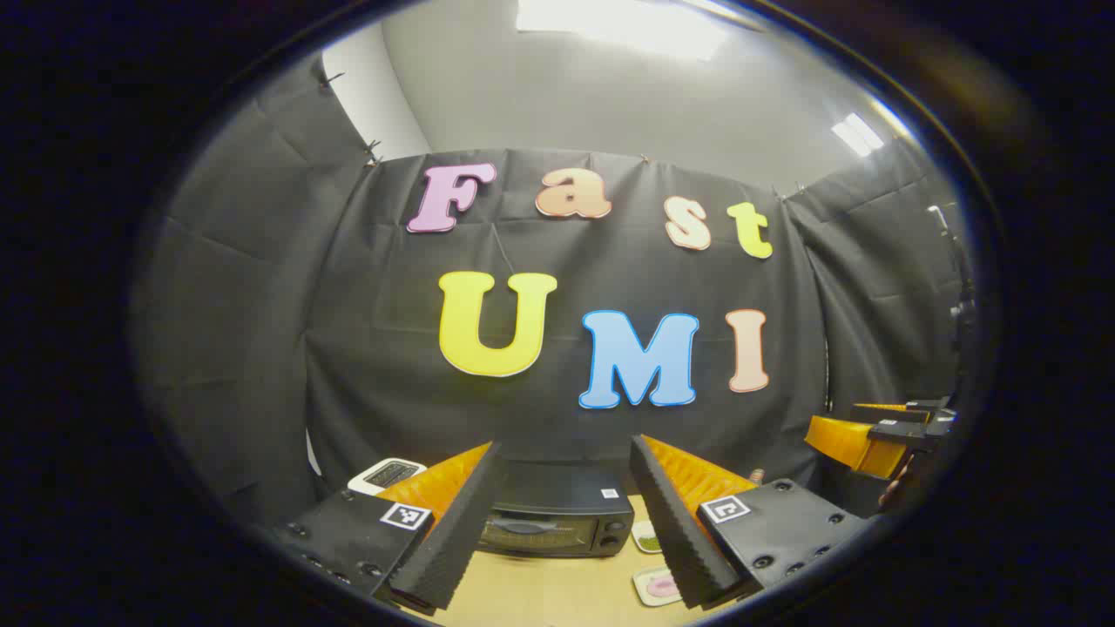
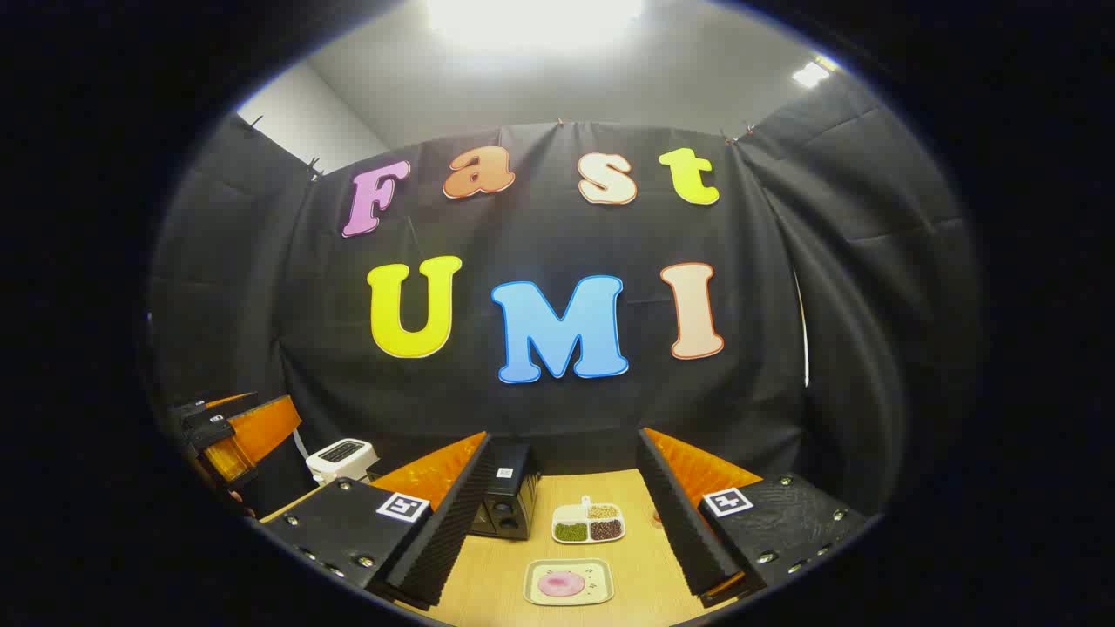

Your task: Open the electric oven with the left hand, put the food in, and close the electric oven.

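A black electric oven (image 1: 557,521) stands on the wooden table with its door closed; in the right gripper view the oven (image 2: 507,503) shows from its knob side. A small plate with pink food (image 2: 568,583) lies near the front of the table, and the same plate (image 1: 656,586) peeks beside my left finger. My left gripper (image 1: 566,531) hovers open, facing the oven from a distance. My right gripper (image 2: 557,522) is open above the table, holding nothing. Each gripper appears at the edge of the other's view: the right gripper (image 1: 880,435) and the left gripper (image 2: 231,435).
A divided dish of beans and grains (image 2: 589,523) sits right of the oven. A white toaster (image 2: 341,457) stands at the back left of the wooden table (image 2: 645,557). Black cloth walls enclose the booth.
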